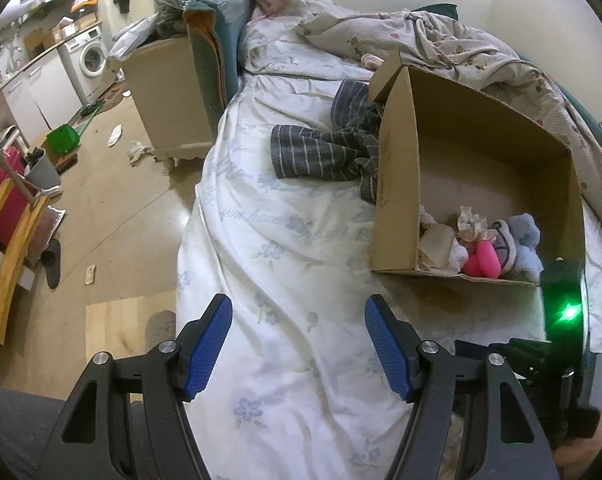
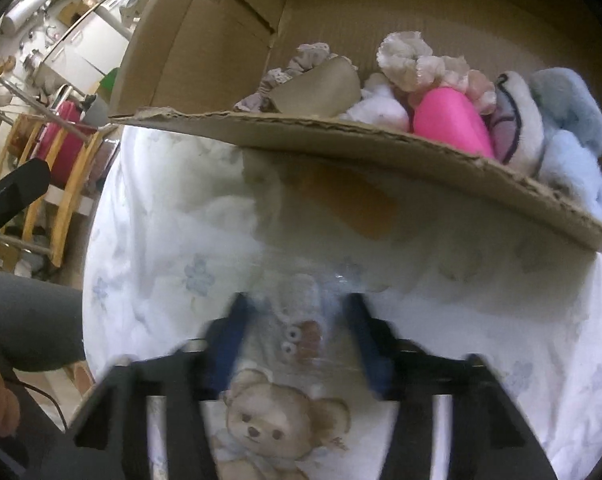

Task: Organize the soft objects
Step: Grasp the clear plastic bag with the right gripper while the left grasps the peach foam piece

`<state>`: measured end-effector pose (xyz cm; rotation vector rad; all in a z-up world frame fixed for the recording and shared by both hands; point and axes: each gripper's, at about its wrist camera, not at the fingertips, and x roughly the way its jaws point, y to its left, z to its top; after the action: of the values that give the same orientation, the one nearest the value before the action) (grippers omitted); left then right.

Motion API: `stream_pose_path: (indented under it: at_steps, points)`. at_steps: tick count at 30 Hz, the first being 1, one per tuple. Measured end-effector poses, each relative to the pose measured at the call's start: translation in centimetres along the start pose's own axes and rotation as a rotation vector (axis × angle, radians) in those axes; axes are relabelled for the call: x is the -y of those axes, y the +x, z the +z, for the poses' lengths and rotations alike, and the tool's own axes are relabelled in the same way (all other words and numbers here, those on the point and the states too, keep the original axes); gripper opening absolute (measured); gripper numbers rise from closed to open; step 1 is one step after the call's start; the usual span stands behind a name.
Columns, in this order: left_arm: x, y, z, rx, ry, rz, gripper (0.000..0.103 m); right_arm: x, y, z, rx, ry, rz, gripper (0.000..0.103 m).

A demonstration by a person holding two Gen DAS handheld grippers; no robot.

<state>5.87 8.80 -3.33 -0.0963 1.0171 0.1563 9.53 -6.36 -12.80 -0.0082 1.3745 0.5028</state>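
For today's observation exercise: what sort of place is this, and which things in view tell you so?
Probably a small one-room flat: a bed with a white floral duvet fills the foreground, while a white front-loading washing machine stands under a kitchen-style counter in the same room.

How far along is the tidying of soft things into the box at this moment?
Partly done: the cardboard box already holds a pink plush, a blue plush and other soft pieces. In hand: the right tool grips a bear-print item in clear wrap near the box. Left: the striped garment lies on the bed; the left tool is open, empty.
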Motion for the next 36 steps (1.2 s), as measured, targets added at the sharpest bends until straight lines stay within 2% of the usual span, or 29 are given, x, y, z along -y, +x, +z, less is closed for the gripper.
stream_pose_path:
  at_steps: [3,14,26,30,33,35,36]
  points:
    - [0.3,0.1,0.1,-0.001,0.010,0.001,0.066,1.1,-0.4,0.1,-0.002,0.032,0.035,0.028]
    - [3.5,1.3,-0.5,-0.002,0.090,-0.046,0.066,5.8,-5.8,-2.7,0.074,0.189,0.090,0.027]
    - [10.4,6.0,-1.8,-0.086,0.187,-0.171,0.066,10.7,-11.4,-4.9,0.187,0.360,0.131,0.027]
    - [12.0,7.8,-1.6,-0.078,0.194,-0.189,0.066,11.2,-11.2,-5.4,0.204,0.394,0.146,0.027]
    - [13.3,9.7,-1.4,-0.076,0.224,-0.175,0.058,11.6,-11.3,-5.4,0.207,0.404,0.147,0.027]
    - [13.6,10.7,-1.2,-0.087,0.228,-0.181,0.039,11.9,-11.5,-5.6,0.206,0.408,0.145,0.027]
    - [13.7,10.9,-1.2,-0.090,0.226,-0.195,0.036,11.6,-11.3,-5.6,0.205,0.411,0.144,0.027]
